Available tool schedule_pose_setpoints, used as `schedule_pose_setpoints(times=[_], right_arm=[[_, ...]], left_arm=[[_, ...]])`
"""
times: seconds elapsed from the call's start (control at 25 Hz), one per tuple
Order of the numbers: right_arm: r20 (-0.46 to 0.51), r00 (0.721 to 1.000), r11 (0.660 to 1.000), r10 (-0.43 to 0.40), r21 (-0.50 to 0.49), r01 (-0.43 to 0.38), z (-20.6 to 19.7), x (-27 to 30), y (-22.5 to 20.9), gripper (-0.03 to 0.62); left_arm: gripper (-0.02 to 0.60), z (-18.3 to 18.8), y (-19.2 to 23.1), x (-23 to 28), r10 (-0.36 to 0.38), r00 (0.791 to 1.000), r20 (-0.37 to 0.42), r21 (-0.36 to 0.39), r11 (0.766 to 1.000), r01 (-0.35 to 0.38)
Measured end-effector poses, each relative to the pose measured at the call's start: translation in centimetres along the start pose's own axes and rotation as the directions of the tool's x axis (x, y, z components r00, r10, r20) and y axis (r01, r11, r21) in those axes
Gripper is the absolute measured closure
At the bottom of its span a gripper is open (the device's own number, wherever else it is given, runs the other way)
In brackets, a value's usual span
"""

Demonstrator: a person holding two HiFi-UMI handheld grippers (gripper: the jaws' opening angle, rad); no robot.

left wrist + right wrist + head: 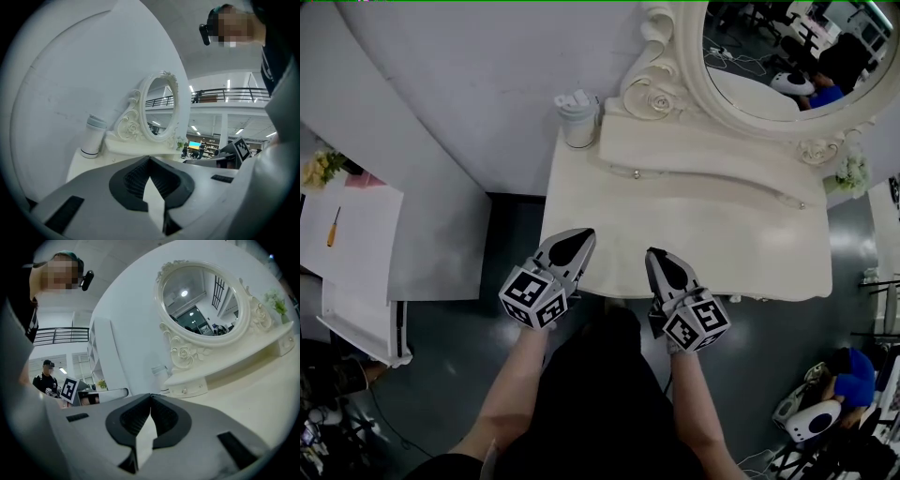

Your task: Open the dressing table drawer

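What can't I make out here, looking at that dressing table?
- Table front under the tabletop: head view looks straight down, so the top hides it.
- Mirror: cut off by the head view's upper edge.
- Tumbler contents: lid covers them.

This is a staged bedroom corner inside a large hall, more lab or studio than home. The cream carved dressing table (694,234) with its oval mirror (787,56) backs onto a bare white curved partition (469,84). Around it are a black mezzanine railing (239,93), ceiling strip lights (241,131), a dark floor (450,347) with loose cables (382,417), and a white counter (366,253) bearing an orange-handled screwdriver (333,227).
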State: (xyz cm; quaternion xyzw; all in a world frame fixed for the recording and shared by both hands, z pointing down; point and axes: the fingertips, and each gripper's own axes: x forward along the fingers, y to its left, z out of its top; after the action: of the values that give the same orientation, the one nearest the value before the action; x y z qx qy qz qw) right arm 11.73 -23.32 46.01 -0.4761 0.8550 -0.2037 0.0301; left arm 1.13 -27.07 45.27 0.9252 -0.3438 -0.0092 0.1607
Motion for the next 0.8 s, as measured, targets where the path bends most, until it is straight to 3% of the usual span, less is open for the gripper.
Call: schedule_pose_setpoints(times=[0.32,0.68,0.8], right_arm=[[-0.045,0.999,0.999,-0.014,-0.034,0.012,0.4,4.2,-3.0,0.588],[-0.109,0.989,0.992,-0.101,-0.092,0.092,0.2,10.0,-7.7,0.588],[-0.118,0.984,0.988,-0.135,-0.089,0.125,0.0,11.6,-9.0,0.562]], left_arm=[[0.569,-0.2,1.9,3.2,0.000,1.000,-0.008,-0.013,1.000,0.000],[0.569,-0.4,4.8,7.4,0.012,0.999,-0.039,-0.004,1.000,-0.012],[0.569,-0.7,5.6,8.4,0.013,0.999,-0.050,-0.011,1.000,-0.014]])
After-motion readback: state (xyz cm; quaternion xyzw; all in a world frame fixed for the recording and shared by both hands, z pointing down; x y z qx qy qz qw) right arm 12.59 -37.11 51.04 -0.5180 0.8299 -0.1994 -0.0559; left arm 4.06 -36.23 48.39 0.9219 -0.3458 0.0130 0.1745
